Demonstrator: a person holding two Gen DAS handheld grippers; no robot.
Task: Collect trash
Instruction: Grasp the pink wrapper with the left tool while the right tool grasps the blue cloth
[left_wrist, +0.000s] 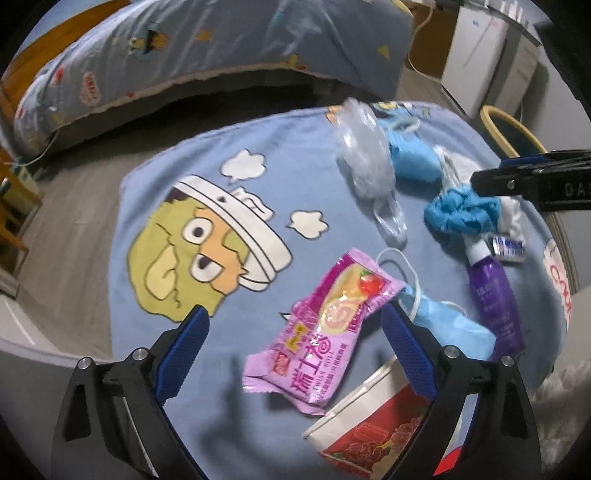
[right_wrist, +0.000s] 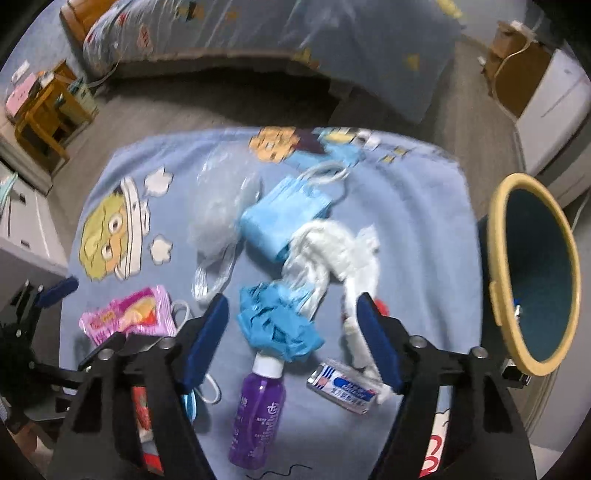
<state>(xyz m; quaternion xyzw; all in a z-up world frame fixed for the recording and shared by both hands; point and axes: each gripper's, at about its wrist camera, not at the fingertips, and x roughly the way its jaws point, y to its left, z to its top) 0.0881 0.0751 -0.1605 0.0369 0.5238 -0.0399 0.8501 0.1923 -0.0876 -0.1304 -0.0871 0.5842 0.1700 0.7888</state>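
Grippers left (left_wrist: 291, 325) and right (right_wrist: 291, 314) gape wide; purple bottle (right_wrist: 257, 417) lies lengthwise, cap pointing away.

pink snack wrapper (left_wrist: 325, 325): "瑞士卷", "SWISS" | right claw (left_wrist: 480, 181) body: "DA"

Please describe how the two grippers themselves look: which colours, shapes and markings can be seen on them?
Both the left gripper and the right gripper have a black frame of angular struts with triangular cut-outs and round silver bolts at the joints. Each has two flat, tapering fingers faced with blue, finely textured pads. In the left wrist view, pale letters, partly cut off, mark the right gripper's black body. No cables or sleeves show.
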